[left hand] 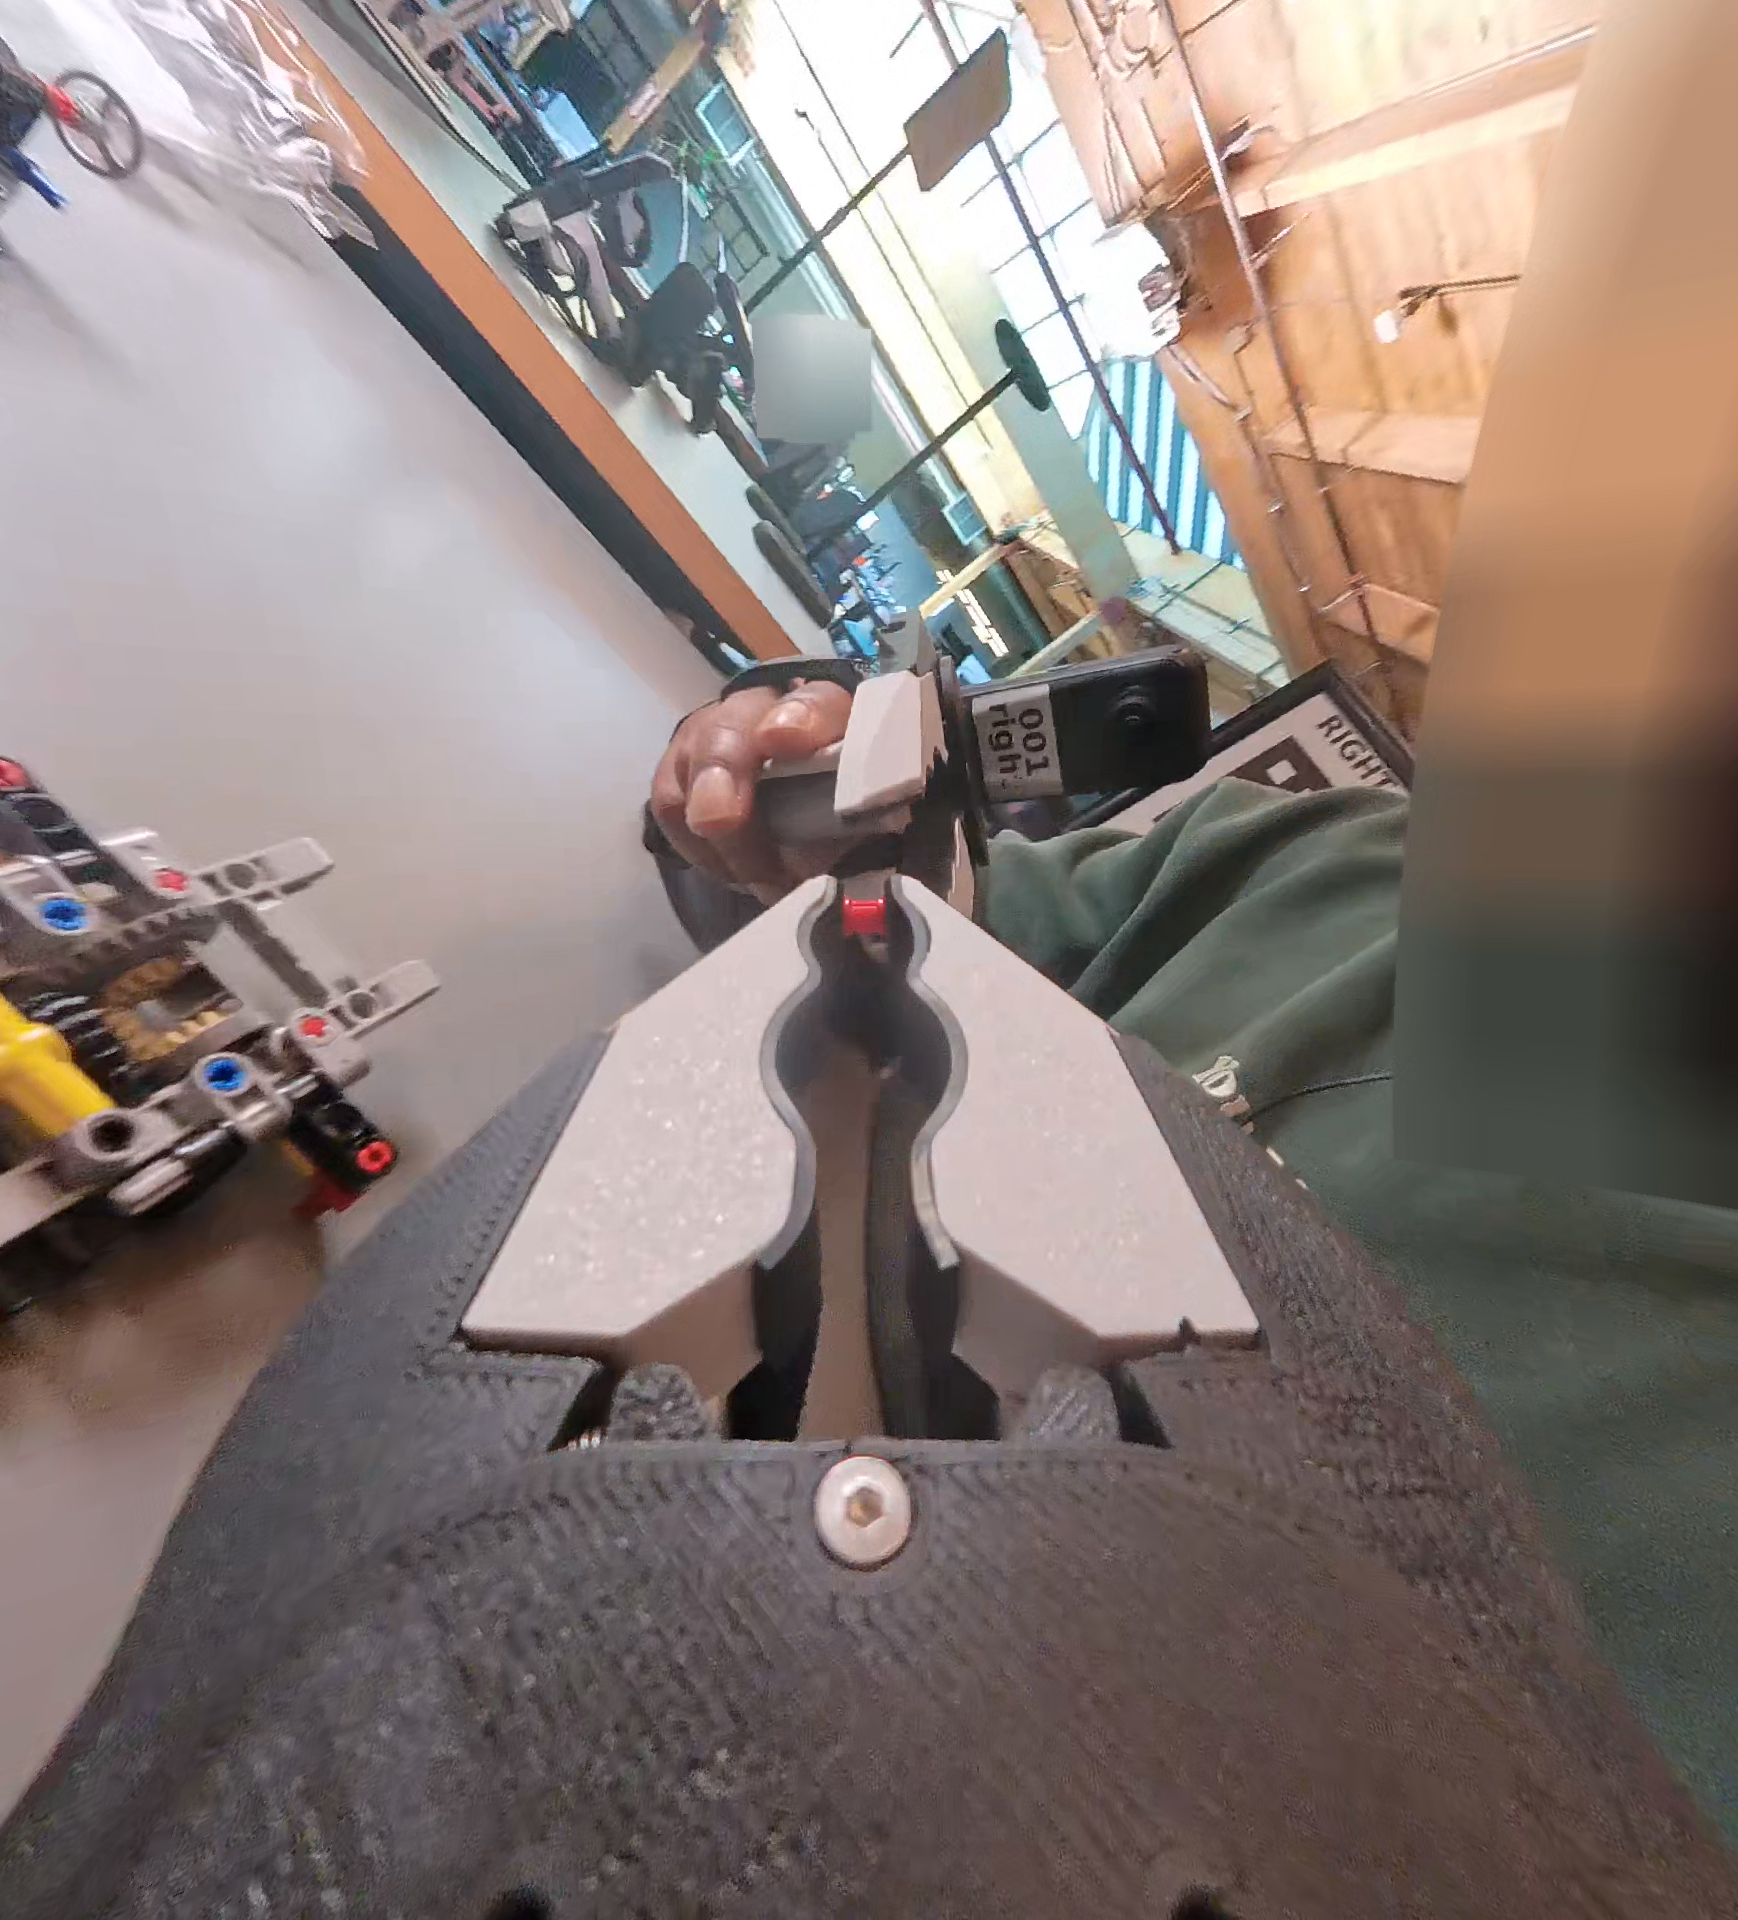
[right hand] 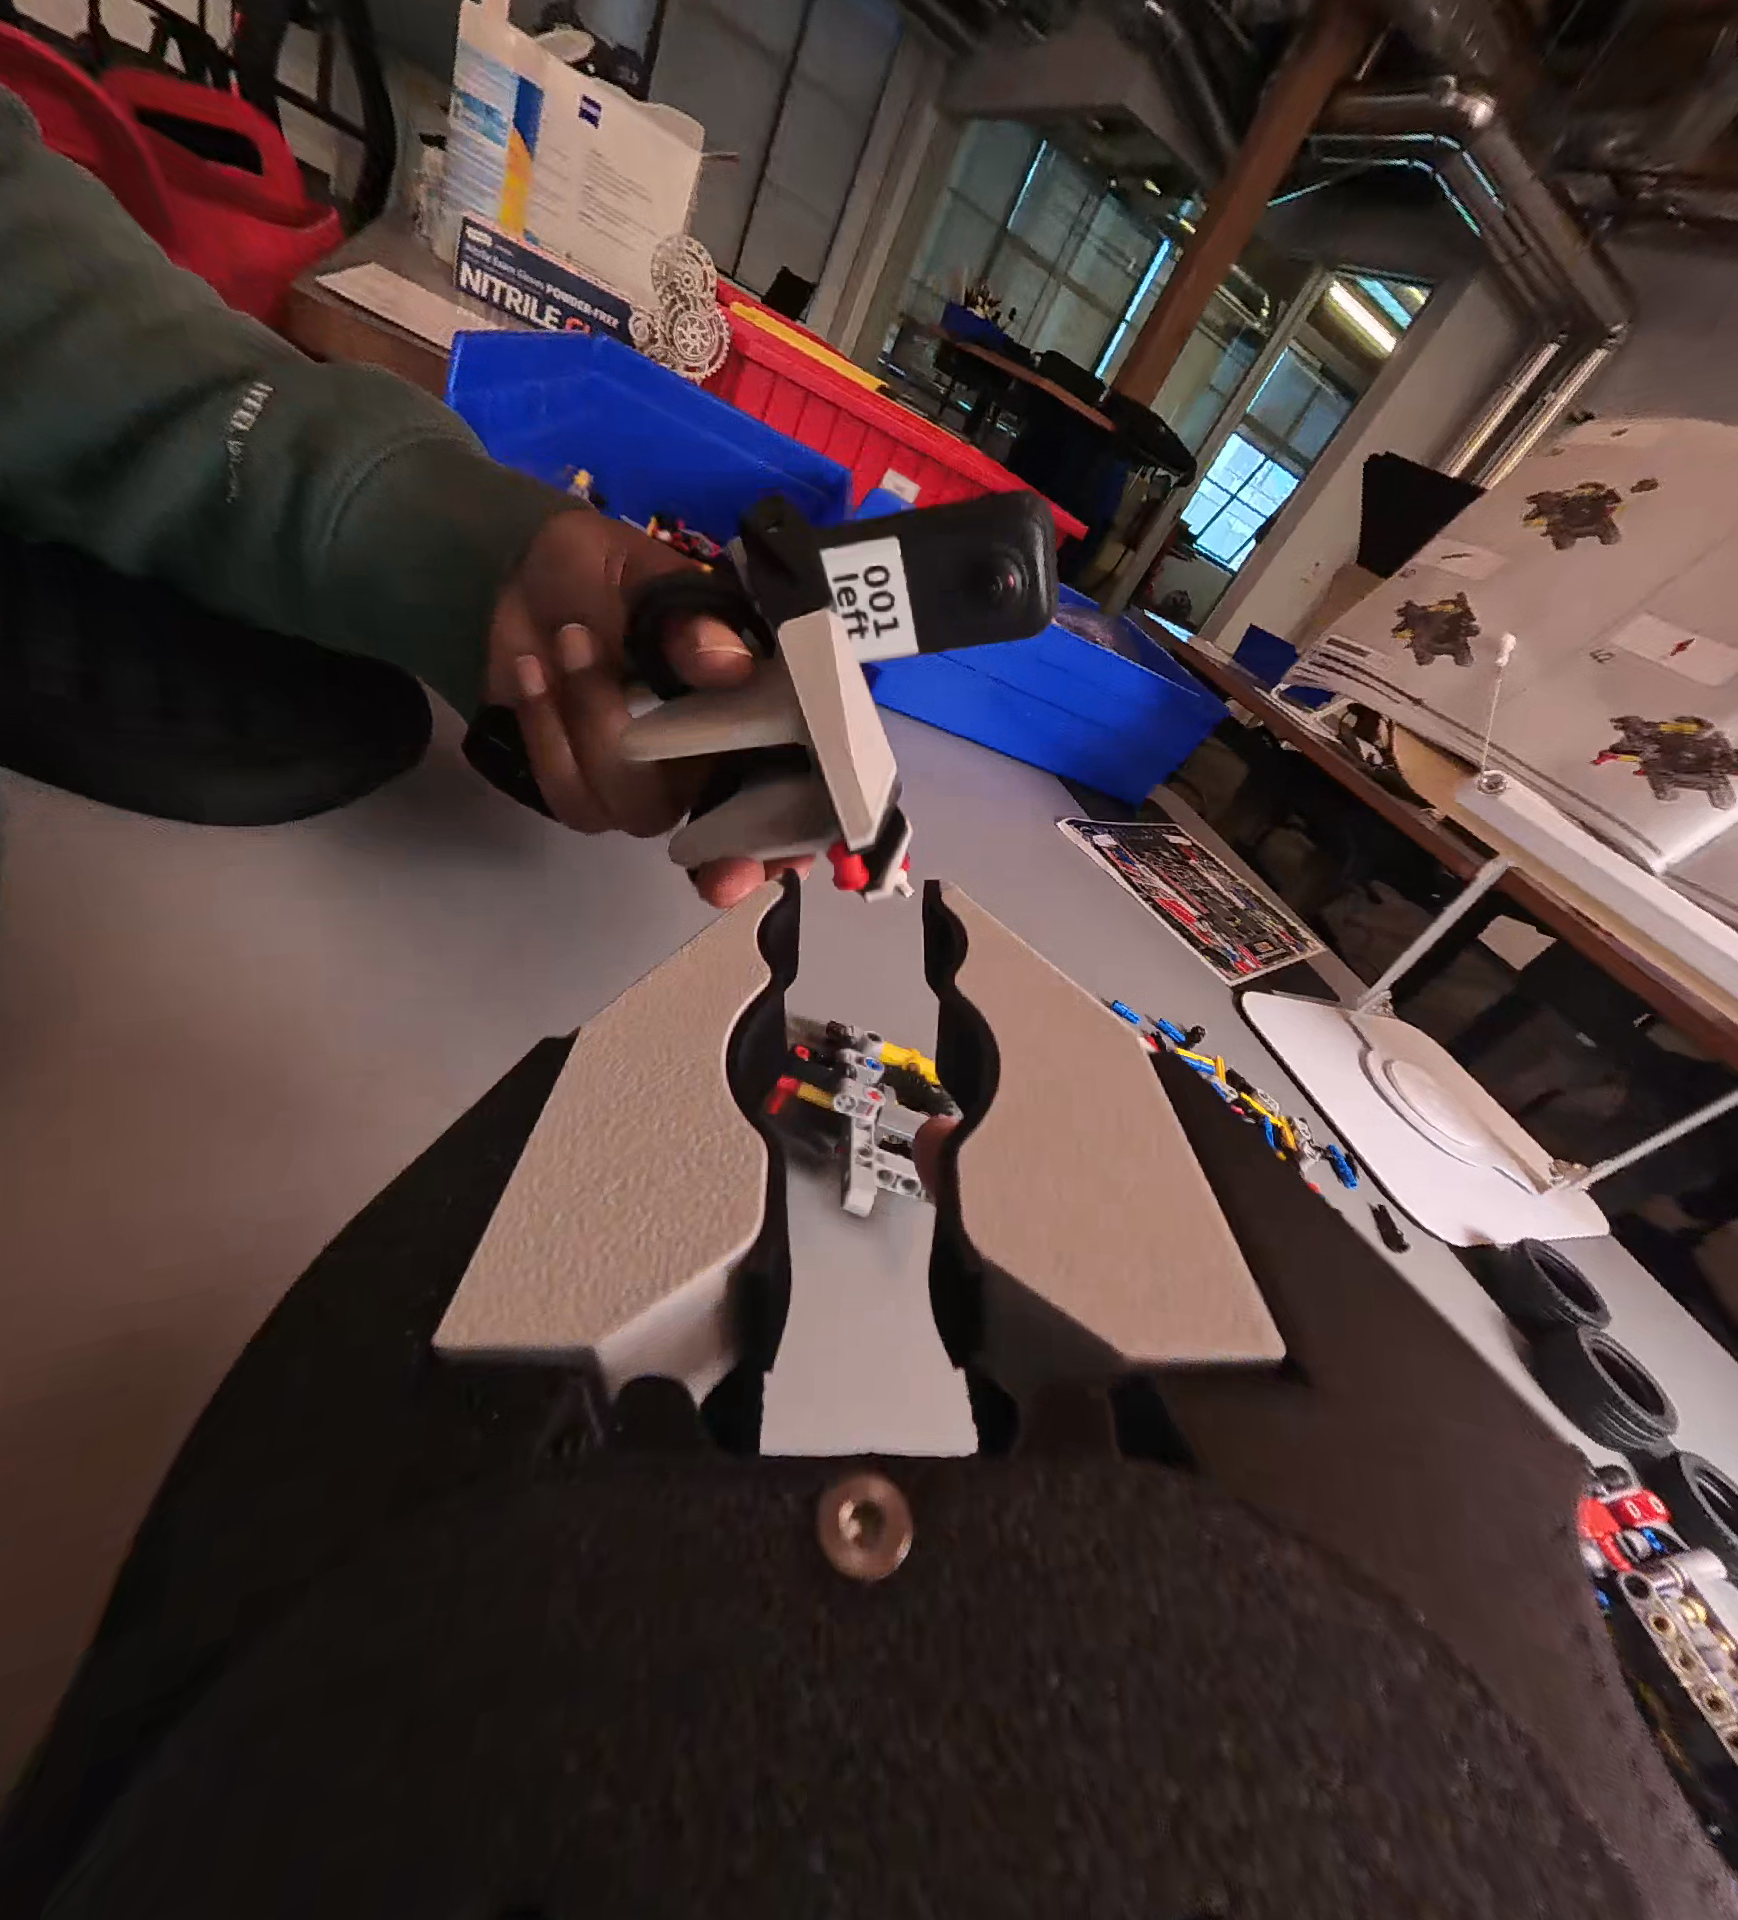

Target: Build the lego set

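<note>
Above the table [right hand: 221, 1039] | left hand-held gripper [left hand: 863, 902] pinches small red piece [left hand: 862, 916] | right hand-held gripper [right hand: 860, 904] parted, empty, just beside

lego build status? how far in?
Done: a partial chassis with gears and a yellow part sits on the table. In hand: the left hand-held gripper pinches a small red piece; the right hand-held gripper is open. Left: loose pins and tyres remain unused.
</note>
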Motion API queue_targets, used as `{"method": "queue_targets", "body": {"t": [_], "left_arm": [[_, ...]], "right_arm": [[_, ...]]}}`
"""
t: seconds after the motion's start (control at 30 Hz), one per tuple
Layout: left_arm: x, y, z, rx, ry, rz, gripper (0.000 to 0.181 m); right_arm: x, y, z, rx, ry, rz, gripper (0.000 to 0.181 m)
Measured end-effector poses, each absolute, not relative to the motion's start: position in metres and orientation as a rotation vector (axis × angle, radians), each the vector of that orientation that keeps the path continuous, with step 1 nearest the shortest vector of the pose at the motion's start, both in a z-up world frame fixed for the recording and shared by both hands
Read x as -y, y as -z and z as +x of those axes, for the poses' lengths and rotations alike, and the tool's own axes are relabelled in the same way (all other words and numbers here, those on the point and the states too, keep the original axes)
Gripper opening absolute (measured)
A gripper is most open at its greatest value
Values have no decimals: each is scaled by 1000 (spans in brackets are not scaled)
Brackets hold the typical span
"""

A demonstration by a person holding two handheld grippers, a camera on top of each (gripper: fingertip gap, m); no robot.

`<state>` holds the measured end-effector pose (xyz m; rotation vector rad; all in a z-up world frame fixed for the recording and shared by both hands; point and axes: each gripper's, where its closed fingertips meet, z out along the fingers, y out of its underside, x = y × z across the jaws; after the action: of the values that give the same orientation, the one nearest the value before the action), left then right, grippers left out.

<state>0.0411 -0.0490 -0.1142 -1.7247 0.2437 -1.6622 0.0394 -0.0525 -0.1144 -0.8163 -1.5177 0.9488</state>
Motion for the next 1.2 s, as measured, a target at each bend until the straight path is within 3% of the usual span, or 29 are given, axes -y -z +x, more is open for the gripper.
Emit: {"method": "queue_targets", "body": {"t": [0.3, 0.37, 0.6, 0.83, 1.2], "left_arm": [[41, 115, 53, -156, 1720, -1704, 6], [34, 111, 40, -122, 1657, -1679, 18], [14, 116, -63, -132, 876, -1814, 34], [23, 131, -132, -95, 495, -1932, 34], [41, 180, -182, -245, 100, -2225, 30]], "right_arm": [[49, 117, 41, 1523, -902, -830, 4], [36, 122, 42, 1537, -900, -897, 4], [-38, 216, 70, 1798, -722, -1537, 6], [-47, 225, 77, 1899, -594, -1614, 7], [-45, 203, 91, 1818, -685, -1519, 24]]}}
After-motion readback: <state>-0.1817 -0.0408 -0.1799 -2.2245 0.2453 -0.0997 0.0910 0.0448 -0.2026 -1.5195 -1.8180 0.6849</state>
